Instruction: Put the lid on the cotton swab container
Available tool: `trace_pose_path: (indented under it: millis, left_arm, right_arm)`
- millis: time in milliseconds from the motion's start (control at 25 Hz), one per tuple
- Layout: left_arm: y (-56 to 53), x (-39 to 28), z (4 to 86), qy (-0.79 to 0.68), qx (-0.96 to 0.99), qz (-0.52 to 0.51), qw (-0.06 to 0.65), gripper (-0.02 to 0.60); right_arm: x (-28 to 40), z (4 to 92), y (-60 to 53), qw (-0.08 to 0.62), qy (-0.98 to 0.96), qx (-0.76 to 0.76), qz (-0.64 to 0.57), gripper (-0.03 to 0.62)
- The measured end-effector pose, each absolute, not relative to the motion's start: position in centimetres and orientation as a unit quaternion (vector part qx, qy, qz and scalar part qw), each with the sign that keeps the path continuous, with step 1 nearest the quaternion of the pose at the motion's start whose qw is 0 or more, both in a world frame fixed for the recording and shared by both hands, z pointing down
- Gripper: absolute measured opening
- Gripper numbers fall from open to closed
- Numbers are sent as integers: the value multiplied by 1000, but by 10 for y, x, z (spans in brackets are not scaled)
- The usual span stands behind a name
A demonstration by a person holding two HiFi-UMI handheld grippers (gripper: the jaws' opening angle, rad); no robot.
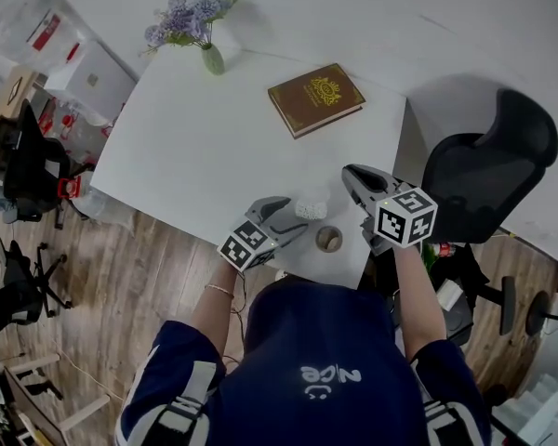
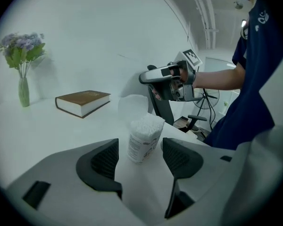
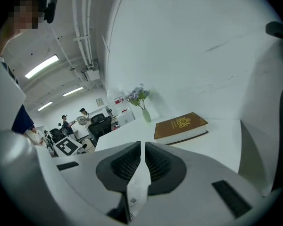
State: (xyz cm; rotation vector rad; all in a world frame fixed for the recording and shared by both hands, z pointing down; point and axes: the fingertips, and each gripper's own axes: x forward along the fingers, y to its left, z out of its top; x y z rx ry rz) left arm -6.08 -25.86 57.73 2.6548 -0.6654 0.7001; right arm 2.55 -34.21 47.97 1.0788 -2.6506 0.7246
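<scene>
The cotton swab container (image 2: 144,134), a clear cup packed with white swabs and without a lid, stands upright near the table's front edge (image 1: 310,209). My left gripper (image 2: 140,149) is open, one jaw on each side of the container and neither pad touching it; it shows at the lower left (image 1: 296,219) in the head view. My right gripper (image 3: 142,149) is shut on the thin translucent lid (image 3: 137,187), seen edge-on. In the left gripper view it (image 2: 153,83) hovers just beyond the container, with the lid (image 2: 132,106) hanging below it.
A brown book (image 1: 315,98) lies at the table's far right, and a vase of purple flowers (image 1: 211,59) stands at the far edge. A small brownish ring (image 1: 328,239) lies beside the container. A black office chair (image 1: 488,161) stands right of the white table (image 1: 195,147).
</scene>
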Motion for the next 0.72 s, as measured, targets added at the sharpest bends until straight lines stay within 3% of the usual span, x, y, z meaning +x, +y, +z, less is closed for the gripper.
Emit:
trace_pose_path:
  millis: [720]
  left_arm:
    - [-267, -35, 592, -166, 936, 269, 156, 279]
  right_arm:
    - [-4, 512, -348, 156, -912, 271, 267, 57]
